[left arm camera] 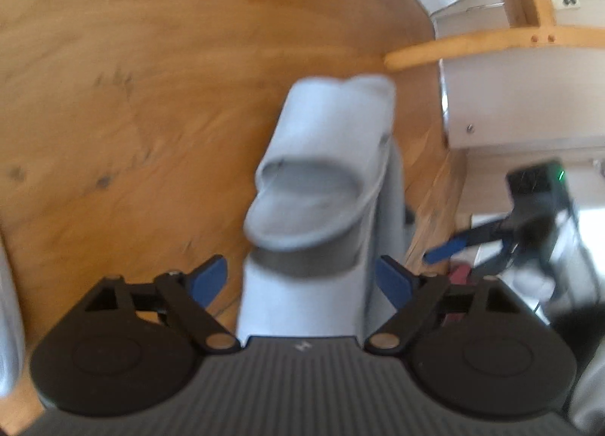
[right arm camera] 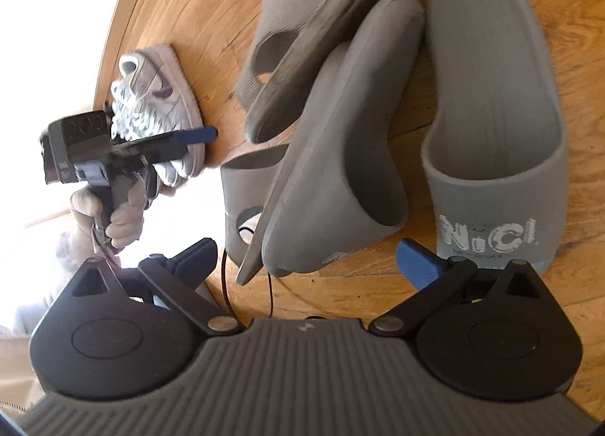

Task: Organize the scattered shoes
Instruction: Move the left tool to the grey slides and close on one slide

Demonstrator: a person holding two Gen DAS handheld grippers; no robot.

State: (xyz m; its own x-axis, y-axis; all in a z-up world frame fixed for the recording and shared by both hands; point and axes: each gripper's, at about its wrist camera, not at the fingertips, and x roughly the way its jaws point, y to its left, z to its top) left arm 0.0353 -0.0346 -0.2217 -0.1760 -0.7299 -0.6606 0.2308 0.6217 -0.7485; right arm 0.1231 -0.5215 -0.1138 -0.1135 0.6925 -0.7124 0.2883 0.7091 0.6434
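In the left wrist view a pale grey slipper (left arm camera: 317, 186) rests, blurred, on top of another pale grey slipper (left arm camera: 302, 300). My left gripper (left arm camera: 302, 279) is open, with the lower slipper between its blue pads (left arm camera: 210, 279); I cannot see contact. In the right wrist view my right gripper (right arm camera: 310, 262) is open just short of a grey slipper (right arm camera: 340, 171) tipped on its side. A printed grey slipper (right arm camera: 495, 126) lies flat to its right. Two ribbed grey slippers (right arm camera: 302, 39) (right arm camera: 245, 186) lie further left, and a white sneaker (right arm camera: 159, 103) lies behind the left gripper (right arm camera: 196, 135).
The floor is wooden boards (left arm camera: 132, 95). A wooden furniture leg (left arm camera: 472, 46) and a white cabinet (left arm camera: 529, 103) stand at the right in the left wrist view, where the right gripper's blue finger (left arm camera: 444, 250) also shows. A thin dark cable (right arm camera: 227, 284) runs near the right gripper.
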